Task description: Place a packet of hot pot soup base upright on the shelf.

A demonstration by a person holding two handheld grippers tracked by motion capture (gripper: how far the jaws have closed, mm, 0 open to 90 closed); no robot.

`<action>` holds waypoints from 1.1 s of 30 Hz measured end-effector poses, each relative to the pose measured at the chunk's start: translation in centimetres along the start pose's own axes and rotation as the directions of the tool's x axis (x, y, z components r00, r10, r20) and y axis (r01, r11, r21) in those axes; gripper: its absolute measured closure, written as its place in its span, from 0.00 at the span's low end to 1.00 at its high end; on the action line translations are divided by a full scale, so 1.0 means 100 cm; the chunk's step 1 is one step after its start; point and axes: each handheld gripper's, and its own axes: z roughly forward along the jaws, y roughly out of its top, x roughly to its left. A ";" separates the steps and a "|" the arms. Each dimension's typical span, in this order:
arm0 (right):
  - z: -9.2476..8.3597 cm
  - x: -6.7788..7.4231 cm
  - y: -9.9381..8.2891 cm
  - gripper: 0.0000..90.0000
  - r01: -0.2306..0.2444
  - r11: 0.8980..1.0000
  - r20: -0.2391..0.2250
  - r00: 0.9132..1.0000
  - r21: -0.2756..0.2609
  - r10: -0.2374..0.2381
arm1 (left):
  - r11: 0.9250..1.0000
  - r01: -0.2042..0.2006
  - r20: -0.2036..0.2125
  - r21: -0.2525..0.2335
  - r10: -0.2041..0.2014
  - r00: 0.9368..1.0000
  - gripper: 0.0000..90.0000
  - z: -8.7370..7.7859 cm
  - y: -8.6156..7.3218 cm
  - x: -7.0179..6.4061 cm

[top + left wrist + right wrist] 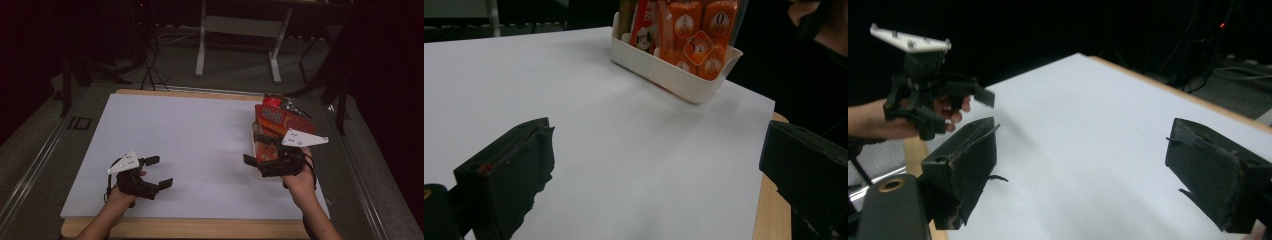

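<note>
Nearest the camera, the person's two forearms come up over the near edge of the table (190, 227), each hand carrying a gripper. The thing they are closest to is the white basket (256, 142) of orange snack packs (280, 122), standing at the table's far right part on the white sheet (200, 145).

The right gripper (255, 162) sits just beside the basket, at its near end, with its grey plate over the near packs. From above I cannot tell whether it touches the basket. In its own view its jaws stand wide apart with nothing between them but bare sheet, and they face away from the basket toward the other hand.

In the left gripper view the basket (674, 75) lies well ahead of the jaws, beyond a stretch of bare sheet, its rounded corner toward the camera and the packs (694, 35) standing upright inside, rising above its rim.

The left gripper (157, 172) is well apart from the basket, across the sheet to its left and nearer the table's front edge. Its jaws are also spread wide and hold nothing. The right gripper view shows it (980, 97) raised a little above the sheet, fingers (950, 112) wrapped round its handle.

Beyond the table, past the basket, stand white desk legs (200, 50) on a grey floor.
</note>
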 end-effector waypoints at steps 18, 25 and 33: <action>0.035 0.009 -0.043 0.15 -0.014 0.995 -0.059 0.998 0.099 0.020 | 1.000 -0.001 0.001 0.006 0.001 1.000 0.01 -0.001 -0.002 0.000; 0.040 0.009 -0.061 0.15 -0.030 0.989 -0.060 0.997 0.141 0.039 | 1.000 -0.018 -0.003 0.013 0.018 1.000 0.01 -0.001 -0.003 -0.002; 0.045 0.008 -0.073 0.15 -0.009 0.984 -0.047 0.999 0.178 0.018 | 0.999 -0.042 0.002 0.026 0.042 0.999 0.01 0.002 -0.004 -0.004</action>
